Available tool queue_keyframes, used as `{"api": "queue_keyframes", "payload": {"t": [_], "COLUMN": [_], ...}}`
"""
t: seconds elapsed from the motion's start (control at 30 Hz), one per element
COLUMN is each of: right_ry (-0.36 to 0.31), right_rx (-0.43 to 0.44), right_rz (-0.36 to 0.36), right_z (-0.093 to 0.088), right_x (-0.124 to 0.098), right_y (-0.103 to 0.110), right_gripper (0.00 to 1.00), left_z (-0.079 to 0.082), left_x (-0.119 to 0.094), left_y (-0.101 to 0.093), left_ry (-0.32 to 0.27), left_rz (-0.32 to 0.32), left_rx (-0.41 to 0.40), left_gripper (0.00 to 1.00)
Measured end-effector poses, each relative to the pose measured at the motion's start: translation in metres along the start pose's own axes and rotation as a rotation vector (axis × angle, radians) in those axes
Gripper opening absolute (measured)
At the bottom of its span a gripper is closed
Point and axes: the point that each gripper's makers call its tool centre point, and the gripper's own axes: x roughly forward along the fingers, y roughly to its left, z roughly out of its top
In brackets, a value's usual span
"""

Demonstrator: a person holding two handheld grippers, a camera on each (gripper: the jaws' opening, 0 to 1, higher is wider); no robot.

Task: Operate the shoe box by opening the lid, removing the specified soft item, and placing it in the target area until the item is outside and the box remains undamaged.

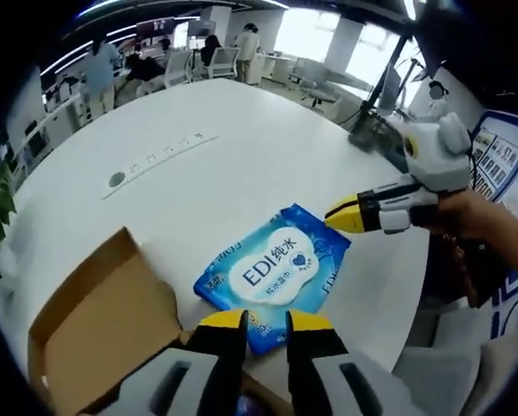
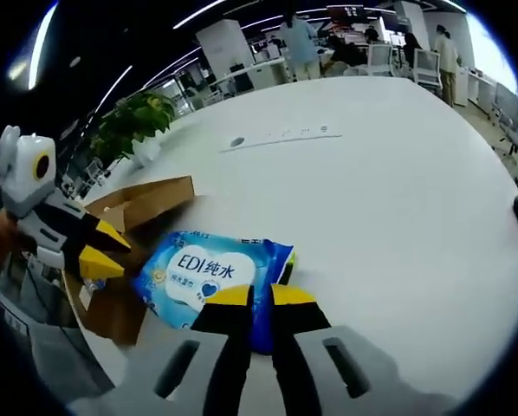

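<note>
A: Where's the wipes pack point(image 1: 276, 270)?
B: Flat on the white table point(image 1: 207, 173), out of the open cardboard box point(image 1: 103, 325), right beside it.
A: Left gripper point(image 1: 266, 322)?
B: Jaws nearly together at the pack's near edge; can't tell if they're pinching it.
A: Right gripper point(image 2: 252, 296)?
B: Same, tips at the opposite edge, grip unclear.

Wipes pack point(image 1: 276, 269) lies on table point(image 1: 242, 147) beside open box point(image 1: 103, 325).

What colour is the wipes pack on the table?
The wipes pack is blue with a white label panel, clearest in the left gripper view.
</note>
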Motion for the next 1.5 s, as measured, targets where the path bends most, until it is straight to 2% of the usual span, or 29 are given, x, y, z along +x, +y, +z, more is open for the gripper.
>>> {"api": "queue_keyframes", "payload": {"t": [0.37,0.8,1.1,1.2,1.3,1.43,1.5], "right_ry": [0.015,0.03,0.042,0.049,0.051,0.058,0.069], "right_rx": [-0.062,-0.146,-0.259,-0.322,-0.379,-0.417,-0.452], "right_rz": [0.014,0.035,0.045,0.056,0.064,0.081,0.09], "right_z": [0.001,0.004,0.008,0.01,0.012,0.015,0.015], "right_x": [-0.021,-0.04,-0.046,-0.048,-0.049,-0.05,-0.05], "right_y": [0.013,0.037,0.054,0.064,0.072,0.083,0.089], "right_gripper": [0.1,0.22,0.28,0.3,0.29,0.32,0.33], "left_z": [-0.007,-0.026,-0.04,-0.046,-0.054,-0.064,-0.069], "left_x": [-0.021,-0.048,-0.067,-0.071,-0.075,-0.079,-0.081], "left_y": [0.001,0.014,0.021,0.023,0.027,0.027,0.03], "left_ry": [-0.046,-0.075,-0.09,-0.093,-0.08,-0.065,-0.051], "left_rz": [-0.004,0.018,0.006,0.001,0.001,-0.031,-0.027], "left_rx": [-0.005,0.007,0.006,0.016,0.034,0.049,0.086], "left_gripper": [0.23,0.28,0.3,0.31,0.32,0.32,0.32]}}
